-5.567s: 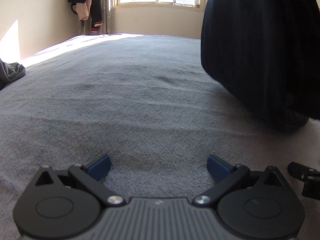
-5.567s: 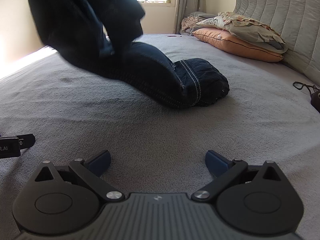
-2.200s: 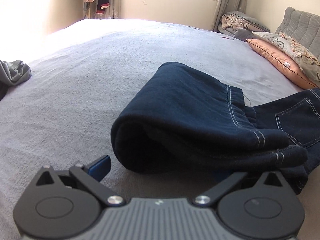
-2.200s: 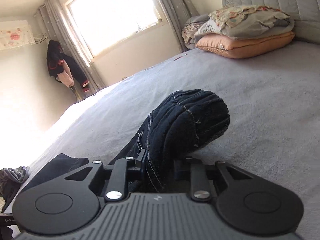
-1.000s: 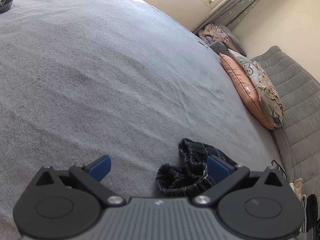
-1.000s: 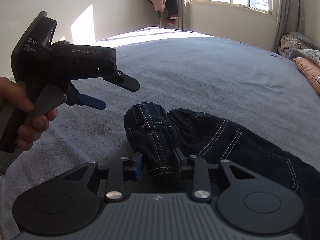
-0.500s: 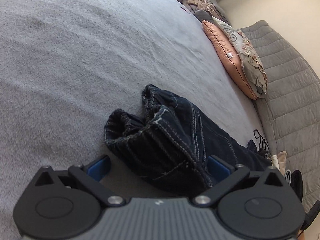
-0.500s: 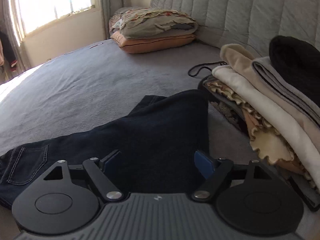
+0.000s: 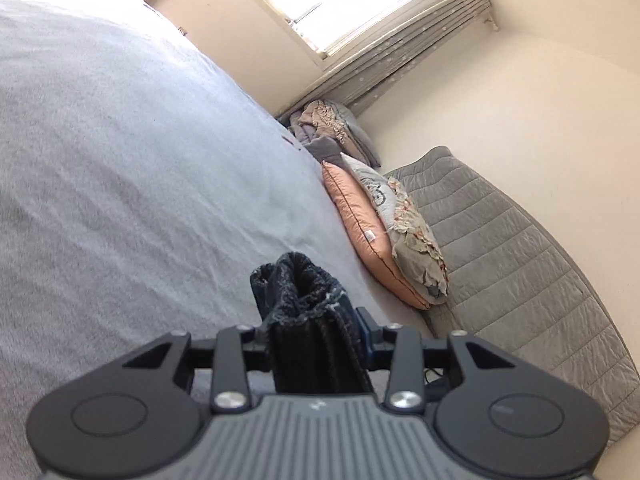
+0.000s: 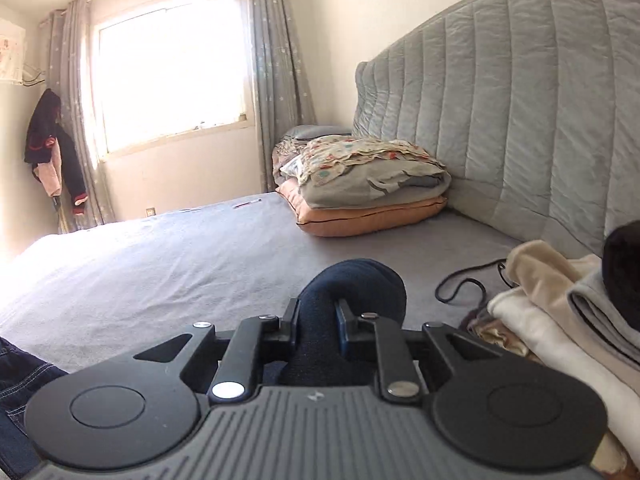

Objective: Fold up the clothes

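Above the bed (image 9: 120, 160) we hold the jeans (image 9: 308, 320) at two places: left gripper (image 9: 314, 336) clamps a bunched hem, right gripper (image 10: 318, 330) pinches a rounded fold, likely to carry one part over another. Beside the bed's headboard end lie pillows (image 10: 368, 192); a clothes stack (image 10: 560, 312) and cord (image 10: 464, 284) crowd the right.
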`<state>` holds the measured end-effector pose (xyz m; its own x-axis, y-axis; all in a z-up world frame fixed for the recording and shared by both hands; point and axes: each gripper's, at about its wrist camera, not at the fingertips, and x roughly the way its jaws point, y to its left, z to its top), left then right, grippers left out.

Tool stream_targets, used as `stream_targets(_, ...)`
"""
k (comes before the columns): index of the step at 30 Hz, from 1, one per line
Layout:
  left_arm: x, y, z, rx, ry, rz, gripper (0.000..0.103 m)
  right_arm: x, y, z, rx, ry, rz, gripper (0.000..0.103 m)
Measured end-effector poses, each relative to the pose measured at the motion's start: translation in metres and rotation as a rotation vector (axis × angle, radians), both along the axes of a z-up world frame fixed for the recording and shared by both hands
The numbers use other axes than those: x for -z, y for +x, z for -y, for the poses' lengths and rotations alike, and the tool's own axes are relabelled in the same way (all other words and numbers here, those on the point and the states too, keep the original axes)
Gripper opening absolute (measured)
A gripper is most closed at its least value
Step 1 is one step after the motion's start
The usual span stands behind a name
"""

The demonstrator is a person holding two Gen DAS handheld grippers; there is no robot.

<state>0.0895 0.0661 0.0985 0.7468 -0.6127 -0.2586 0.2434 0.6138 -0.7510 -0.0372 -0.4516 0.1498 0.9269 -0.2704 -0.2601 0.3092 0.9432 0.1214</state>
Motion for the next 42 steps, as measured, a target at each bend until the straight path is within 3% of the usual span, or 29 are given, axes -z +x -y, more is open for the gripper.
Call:
stream_targets(1, -0.013, 0.014, -0.008, -0.022, -0.017, 0.027, 0.033, -0.011, 0.016, -0.003, -0.019, -0.029, 0.022, 0.014)
stream_targets(2, -0.028, 0.027, -0.018, -0.043, -0.038, 0.059, 0.032, -0.023, 0.032, -0.006, -0.038, -0.059, 0.043, 0.003)
stream_targets(3, -0.044, 0.038, -0.028, -0.064, -0.061, 0.096, 0.031, -0.034, 0.048, -0.009, -0.057, -0.088, 0.065, 0.000)
stream_targets(7, -0.083, 0.039, -0.070, -0.137, -0.081, 0.229, 0.030, -0.125, 0.043, -0.027, 0.028, -0.141, 0.334, 0.000)
stream_targets(9, -0.073, 0.028, -0.092, -0.179, -0.084, 0.217, 0.034, -0.130, 0.040, -0.029, -0.011, -0.120, 0.282, 0.007)
stream_targets(10, -0.060, 0.025, -0.102, -0.197, -0.082, 0.177, 0.039, -0.118, 0.043, -0.028, -0.036, -0.093, 0.218, 0.009)
stream_targets(11, -0.042, 0.023, -0.110, -0.211, -0.076, 0.112, 0.052, -0.106, 0.046, -0.027, -0.061, -0.067, 0.153, 0.031)
stream_targets(12, -0.025, 0.024, -0.115, -0.221, -0.065, 0.049, 0.061, -0.080, 0.050, -0.021, -0.103, -0.009, 0.052, 0.062)
stream_targets(13, -0.009, 0.027, -0.117, -0.227, -0.051, -0.011, 0.064, -0.052, 0.052, -0.013, -0.104, 0.057, -0.024, 0.071)
stream_targets(16, 0.032, 0.041, -0.122, -0.241, -0.005, -0.173, 0.081, 0.027, 0.052, 0.020, -0.027, 0.288, -0.198, 0.073)
stream_targets(17, 0.038, 0.047, -0.124, -0.255, 0.012, -0.204, 0.087, 0.050, 0.045, 0.036, 0.032, 0.367, -0.220, 0.073)
stream_targets(19, 0.040, 0.060, -0.125, -0.277, 0.054, -0.215, 0.093, 0.083, 0.036, 0.064, 0.145, 0.501, -0.237, 0.074)
stream_targets(20, 0.039, 0.068, -0.125, -0.279, 0.083, -0.206, 0.101, 0.102, 0.032, 0.079, 0.180, 0.589, -0.255, 0.074)
stream_targets(23, 0.041, 0.105, -0.112, -0.236, 0.224, -0.238, 0.103, 0.125, 0.038, 0.104, 0.100, 0.737, -0.223, 0.074)
stream_targets(25, 0.056, 0.131, -0.109, -0.217, 0.293, -0.330, 0.103, 0.139, 0.054, 0.116, 0.022, 0.841, -0.211, 0.074)
stream_targets(26, 0.066, 0.141, -0.111, -0.218, 0.310, -0.374, 0.103, 0.146, 0.066, 0.121, -0.018, 0.893, -0.219, 0.074)
stream_targets(28, 0.081, 0.148, -0.114, -0.235, 0.286, -0.386, 0.103, 0.153, 0.091, 0.115, -0.080, 0.897, -0.275, 0.078)
stream_targets(29, 0.087, 0.151, -0.115, -0.243, 0.269, -0.383, 0.103, 0.150, 0.104, 0.105, -0.113, 0.836, -0.310, 0.077)
stream_targets(30, 0.090, 0.152, -0.115, -0.247, 0.253, -0.376, 0.097, 0.146, 0.116, 0.096, -0.145, 0.772, -0.344, 0.064)
stream_targets(31, 0.090, 0.153, -0.113, -0.247, 0.238, -0.364, 0.083, 0.140, 0.126, 0.085, -0.159, 0.693, -0.374, 0.053)
stream_targets(32, 0.090, 0.153, -0.112, -0.246, 0.224, -0.351, 0.057, 0.134, 0.135, 0.074, -0.172, 0.613, -0.403, 0.024)
stream_targets(33, 0.089, 0.153, -0.112, -0.247, 0.200, -0.340, 0.042, 0.123, 0.143, 0.061, -0.183, 0.517, -0.410, 0.025)
stream_targets(35, 0.081, 0.151, -0.118, -0.246, 0.135, -0.311, 0.039, 0.097, 0.153, 0.037, -0.208, 0.337, -0.383, 0.024)
stream_targets(39, 0.039, 0.130, -0.122, -0.248, 0.043, -0.156, 0.038, 0.010, 0.141, -0.013, -0.236, -0.045, -0.175, 0.024)
stream_targets(40, 0.029, 0.122, -0.124, -0.255, 0.032, -0.127, 0.038, -0.009, 0.137, -0.022, -0.241, -0.107, -0.155, 0.024)
stream_targets(42, 0.016, 0.106, -0.133, -0.283, 0.045, -0.111, 0.038, -0.005, 0.138, -0.015, -0.227, -0.119, -0.225, 0.025)
